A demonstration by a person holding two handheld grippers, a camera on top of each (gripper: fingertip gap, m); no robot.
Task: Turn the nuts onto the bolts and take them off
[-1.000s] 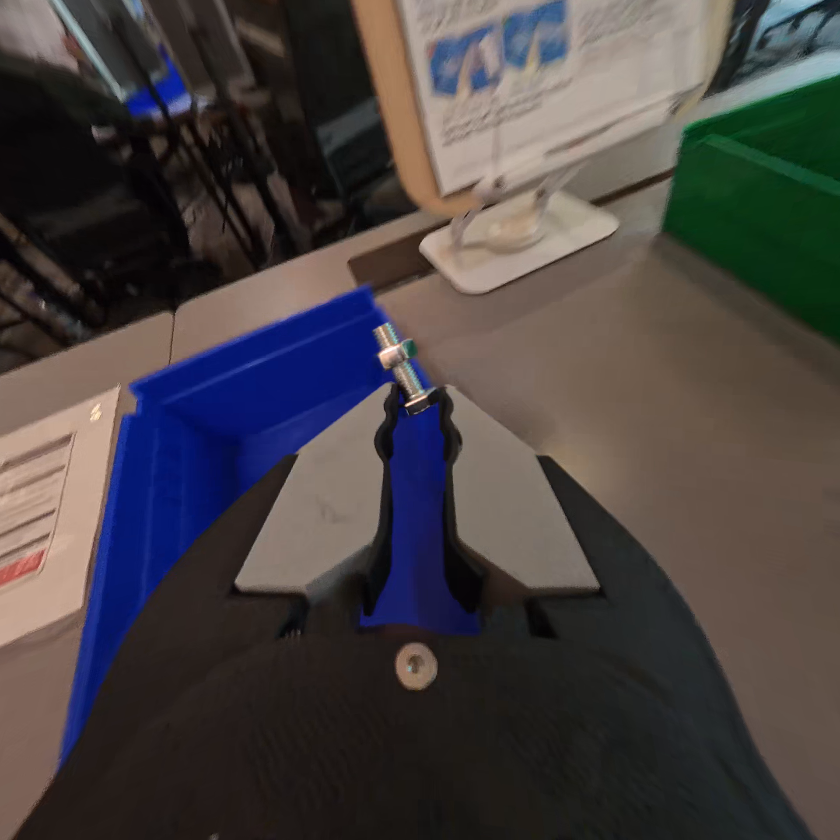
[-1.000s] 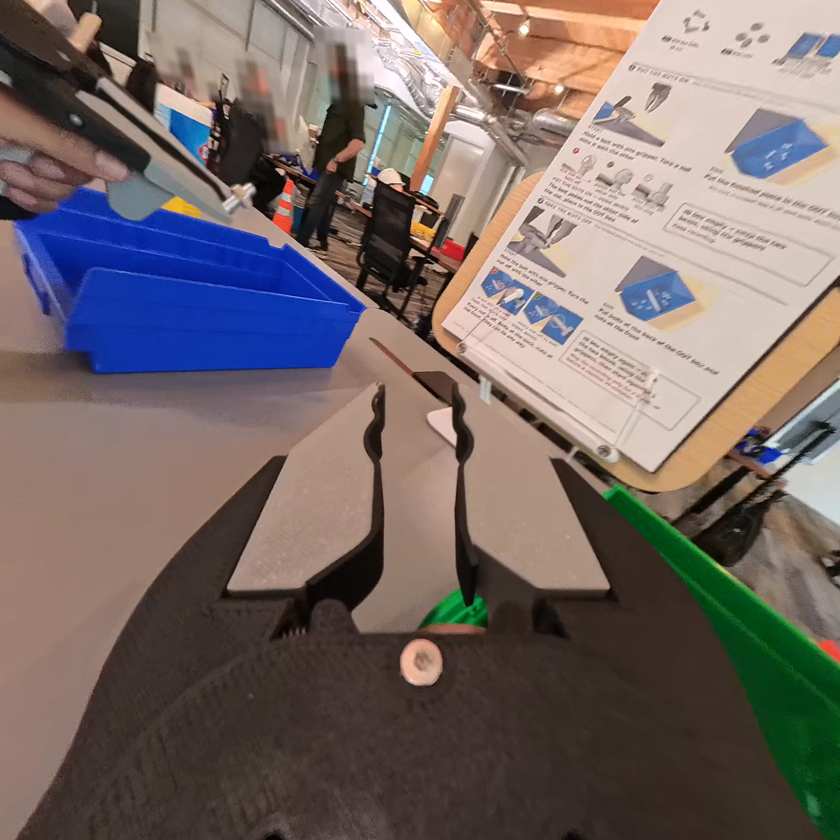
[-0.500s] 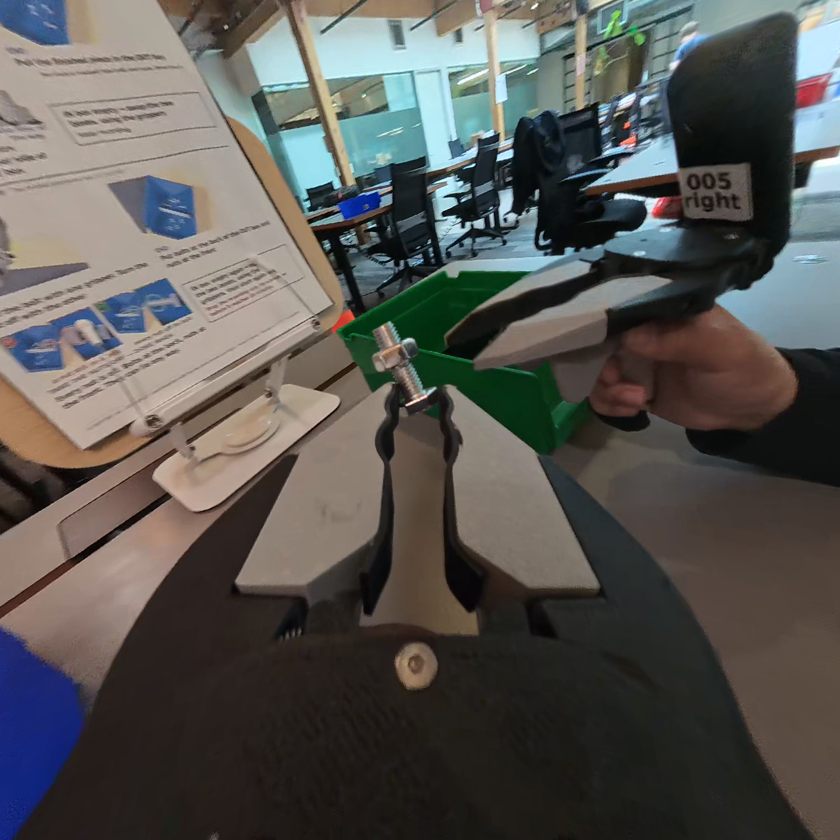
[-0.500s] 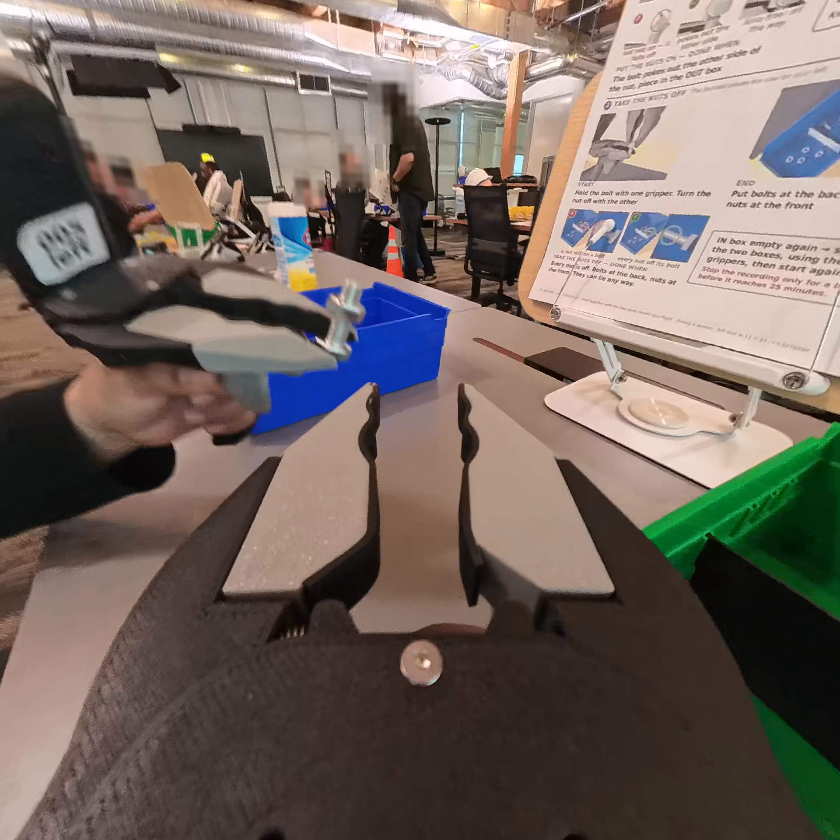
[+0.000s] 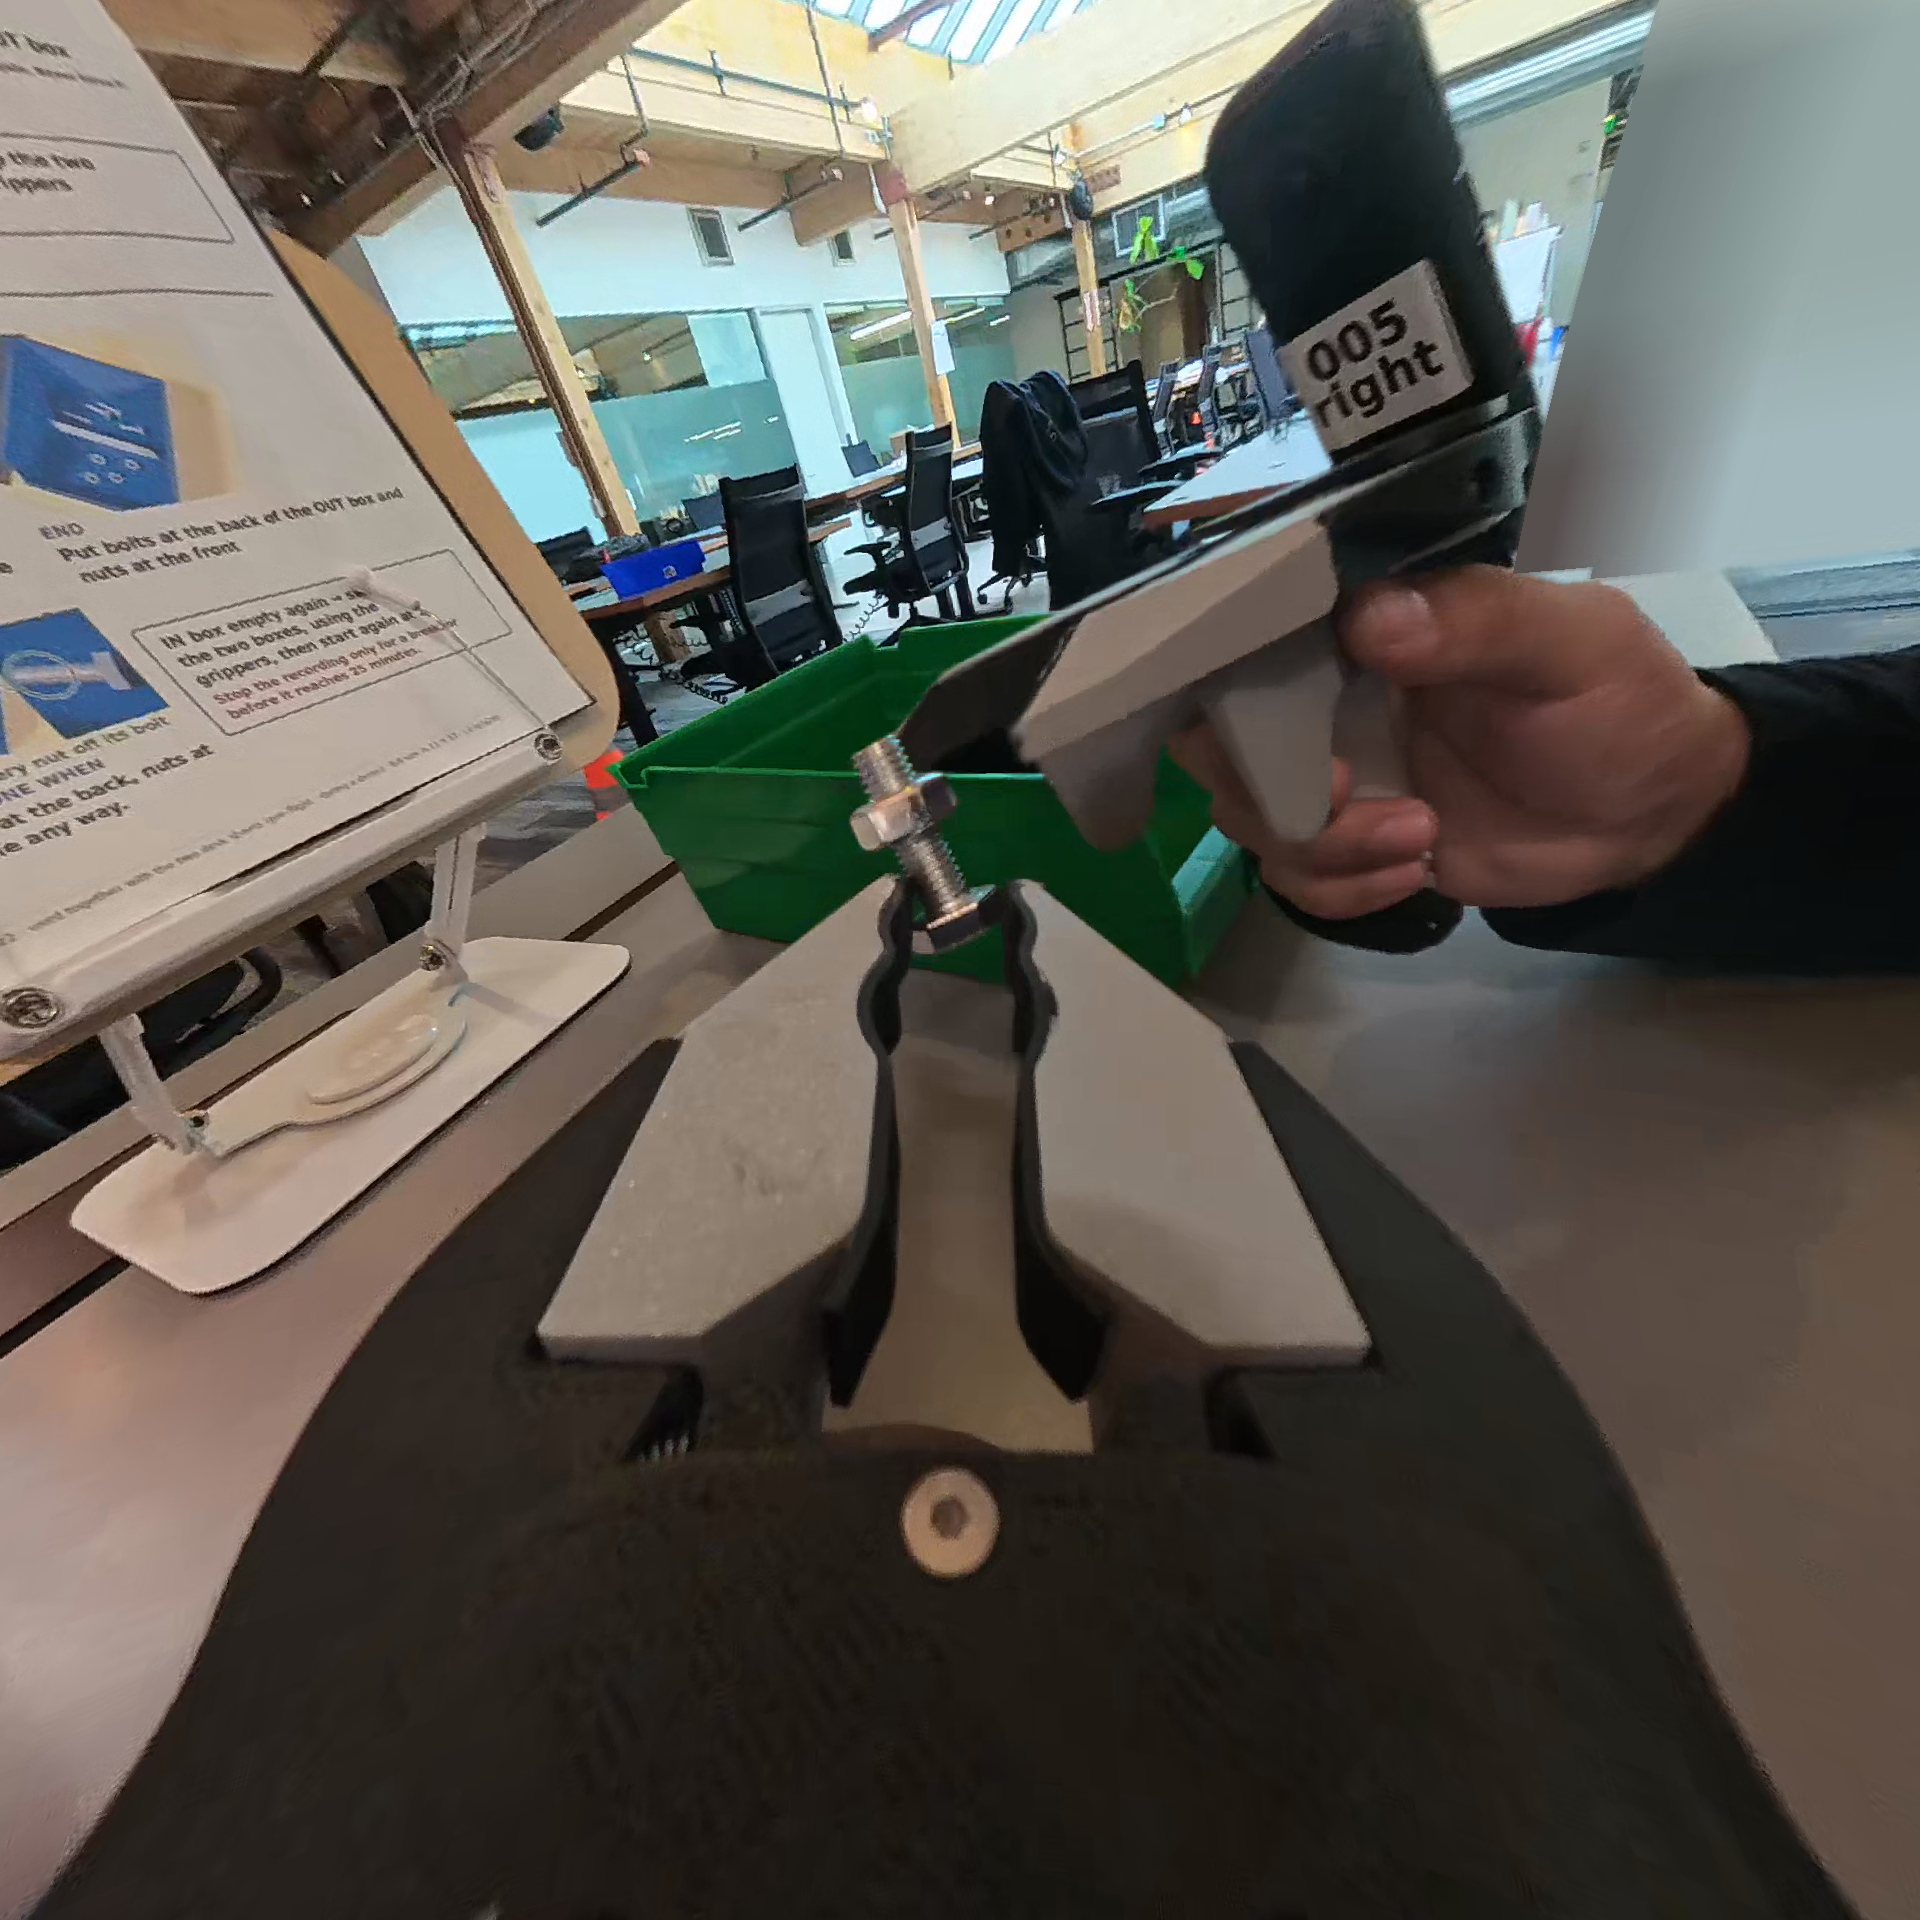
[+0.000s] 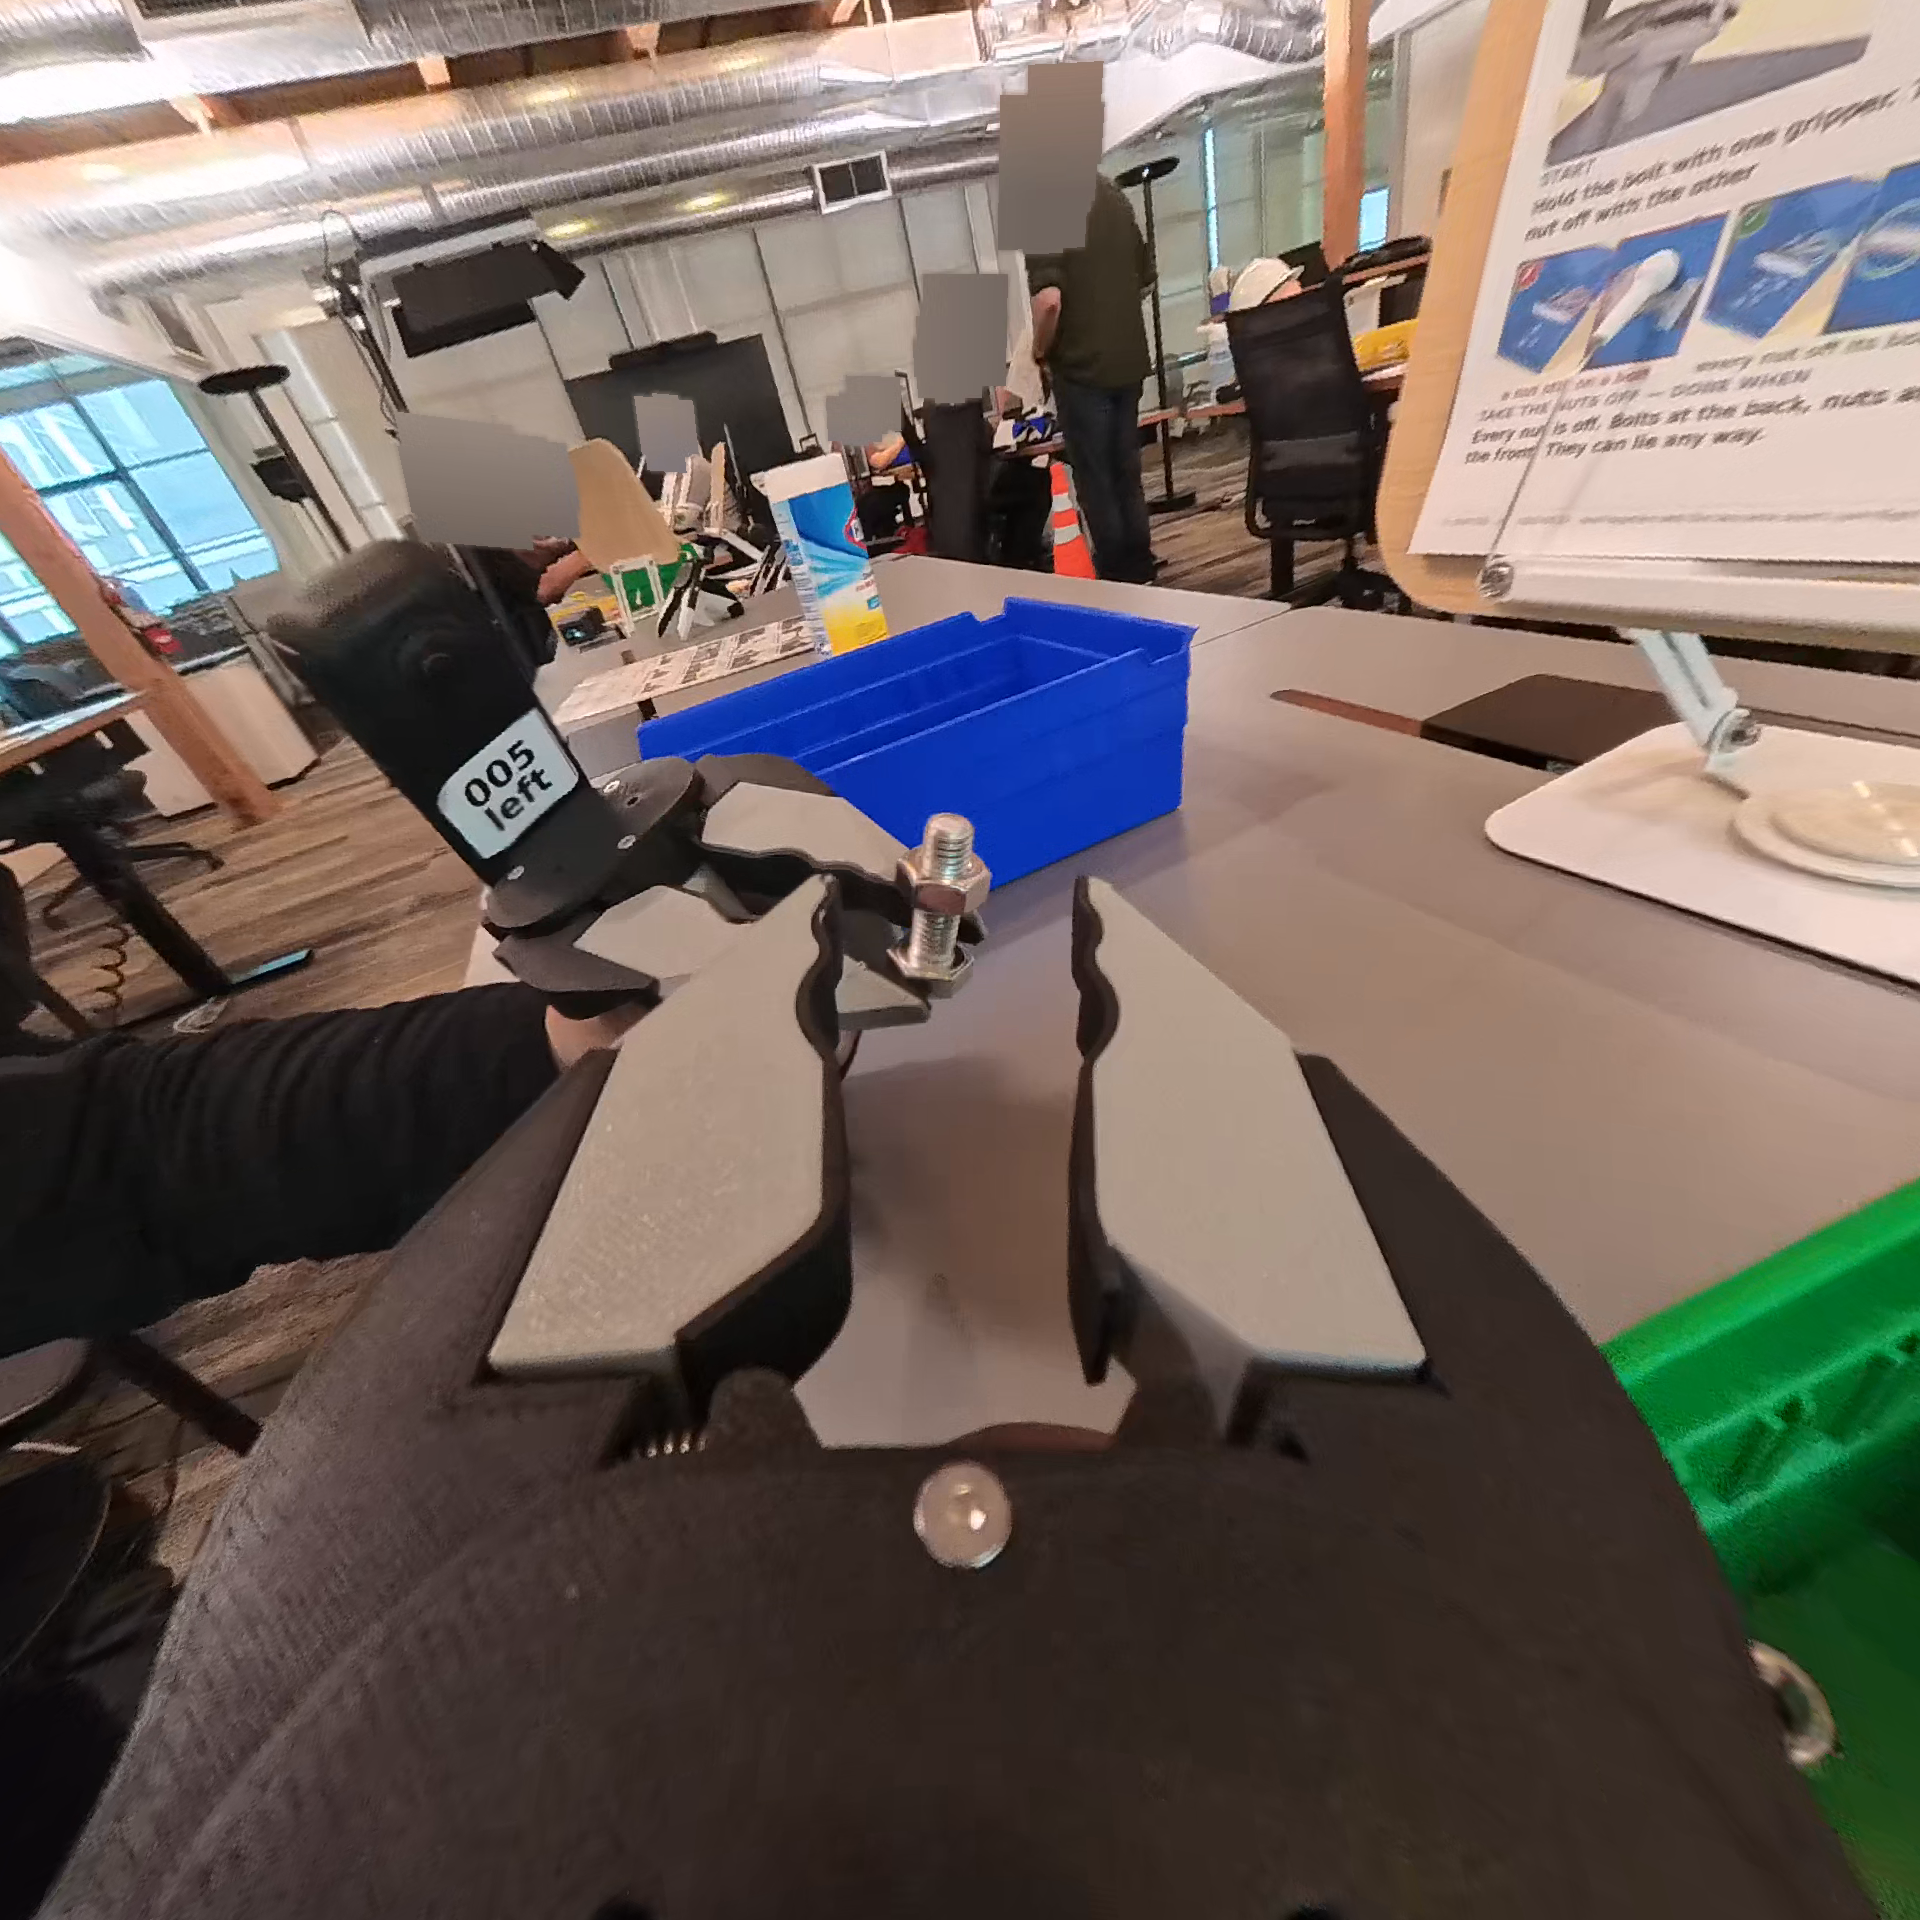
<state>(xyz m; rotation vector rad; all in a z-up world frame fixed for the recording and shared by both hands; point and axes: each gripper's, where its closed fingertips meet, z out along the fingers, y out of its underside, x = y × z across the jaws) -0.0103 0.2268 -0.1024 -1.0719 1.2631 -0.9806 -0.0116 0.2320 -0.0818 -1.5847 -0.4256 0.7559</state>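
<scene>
My left gripper [image 5: 954, 920] is shut on the head of a silver bolt [image 5: 920, 844] that stands up from its tips, with a hex nut [image 5: 902, 814] threaded partway up the shaft. My right gripper [image 6: 954, 925] is open and empty, its tips just short of the bolt [image 6: 940, 902] and nut [image 6: 943, 883]. In the left wrist view the right gripper [image 5: 935, 727] comes in from the right, held by a hand [image 5: 1527, 748], with its tips close to the nut. In the right wrist view the left gripper [image 6: 925, 961] comes in from the left.
A blue bin [image 6: 935, 717] stands on the grey table [image 6: 1455, 1018] behind the bolt. A green bin [image 5: 790, 800] sits at the right side of the table. An instruction board on a white stand [image 5: 343, 1070] is at the back. People and office chairs are far behind. Only a small space, under 4 cm, lies between the two pairs of fingers.
The left gripper swung from over the blue bin toward the right, carrying the bolt. The two grippers closed in on each other, and the right gripper opened wider near the nut.
</scene>
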